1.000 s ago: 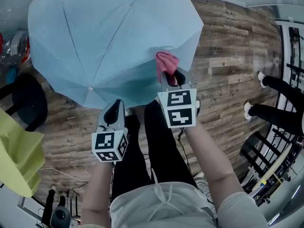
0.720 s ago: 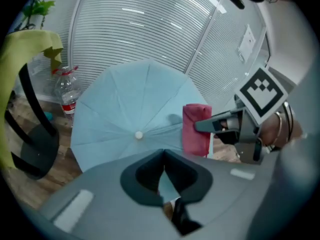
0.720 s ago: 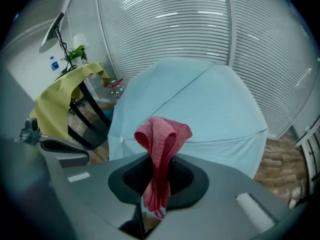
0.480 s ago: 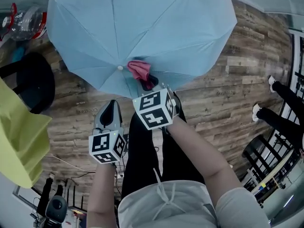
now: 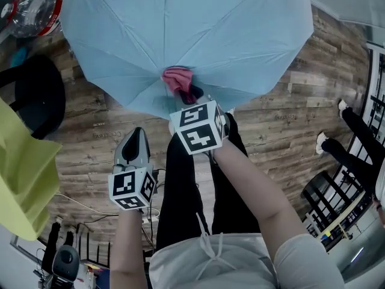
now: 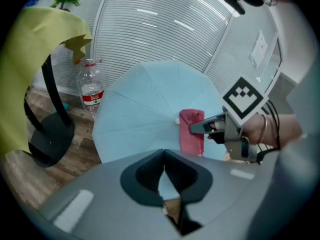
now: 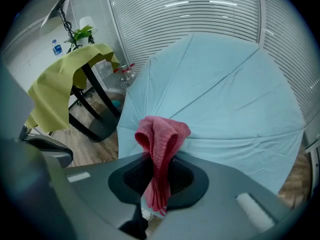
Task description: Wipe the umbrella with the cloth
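An open light-blue umbrella (image 5: 192, 35) lies canopy-up on the wooden floor and fills the top of the head view. My right gripper (image 5: 187, 93) is shut on a folded pink cloth (image 5: 178, 79) that rests on the canopy near its near edge. In the right gripper view the pink cloth (image 7: 161, 149) hangs pinched between the jaws, with the umbrella (image 7: 225, 99) behind. My left gripper (image 5: 135, 146) hovers over the floor to the left, short of the umbrella, jaws together and holding nothing. The left gripper view shows the umbrella (image 6: 145, 119), the cloth (image 6: 191, 134) and the right gripper (image 6: 197, 128).
A black stool (image 5: 36, 95) draped with yellow-green fabric (image 5: 21, 173) stands at the left. A plastic bottle (image 6: 91, 91) is by the blinds behind the umbrella. Another person's legs (image 5: 355, 143) and a black rack (image 5: 337, 209) are at the right.
The right gripper with the pink cloth has slid leftward across the umbrella's near edge. The umbrella has shifted right in the head view. The left gripper stayed low and shut.
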Motion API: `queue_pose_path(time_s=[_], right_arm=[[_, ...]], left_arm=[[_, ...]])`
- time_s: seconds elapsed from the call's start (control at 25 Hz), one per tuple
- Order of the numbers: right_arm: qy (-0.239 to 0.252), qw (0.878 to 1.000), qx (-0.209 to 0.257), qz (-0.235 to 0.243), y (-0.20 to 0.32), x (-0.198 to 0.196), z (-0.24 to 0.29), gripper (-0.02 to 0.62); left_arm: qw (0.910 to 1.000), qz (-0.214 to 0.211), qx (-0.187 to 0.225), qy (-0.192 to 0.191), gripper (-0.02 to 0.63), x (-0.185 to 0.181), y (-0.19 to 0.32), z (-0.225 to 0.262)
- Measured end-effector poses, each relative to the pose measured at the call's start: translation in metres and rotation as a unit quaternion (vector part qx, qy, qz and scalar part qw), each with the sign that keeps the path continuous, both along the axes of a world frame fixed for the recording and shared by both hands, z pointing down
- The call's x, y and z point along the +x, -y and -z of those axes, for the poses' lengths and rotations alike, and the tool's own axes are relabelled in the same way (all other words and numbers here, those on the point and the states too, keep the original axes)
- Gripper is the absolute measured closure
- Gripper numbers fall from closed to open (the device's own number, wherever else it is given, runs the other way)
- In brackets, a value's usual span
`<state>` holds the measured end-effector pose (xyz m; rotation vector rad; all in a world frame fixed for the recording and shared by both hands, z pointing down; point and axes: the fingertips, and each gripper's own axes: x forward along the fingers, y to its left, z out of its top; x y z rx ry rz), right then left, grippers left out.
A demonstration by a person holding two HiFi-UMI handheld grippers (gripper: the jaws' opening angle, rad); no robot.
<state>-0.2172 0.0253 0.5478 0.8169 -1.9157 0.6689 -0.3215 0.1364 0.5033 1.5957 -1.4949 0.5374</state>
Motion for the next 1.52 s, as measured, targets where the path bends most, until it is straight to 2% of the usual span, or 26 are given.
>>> queue_pose_path(time_s=[0.32, 0.56, 0.92, 1.24, 1.52], right_arm=[[0.003, 1.000, -0.014, -0.008, 0.013, 0.030, -0.003, 0.531], [0.010, 1.000, -0.011, 0.004, 0.026, 0.054, 0.001, 0.531], [0.011, 1.000, -0.020, 0.003, 0.044, 0.113, 0.004, 0.531], [0.037, 0.999, -0.019, 0.012, 0.074, 0.181, 0.006, 0.528], [0.049, 0.998, -0.027, -0.002, 0.096, 0.240, 0.010, 0.529]], left_arm=[[0.9999, -0.004, -0.013, -0.004, 0.598, 0.021, 0.012, -0.001], [0.9996, 0.026, -0.005, -0.014, 0.598, 0.046, 0.038, 0.006], [0.9989, 0.046, -0.005, -0.011, 0.598, 0.093, 0.058, 0.008], [0.9999, -0.008, -0.009, -0.001, 0.598, 0.177, 0.077, -0.002], [0.9995, -0.014, -0.006, -0.028, 0.598, 0.248, 0.104, 0.002]])
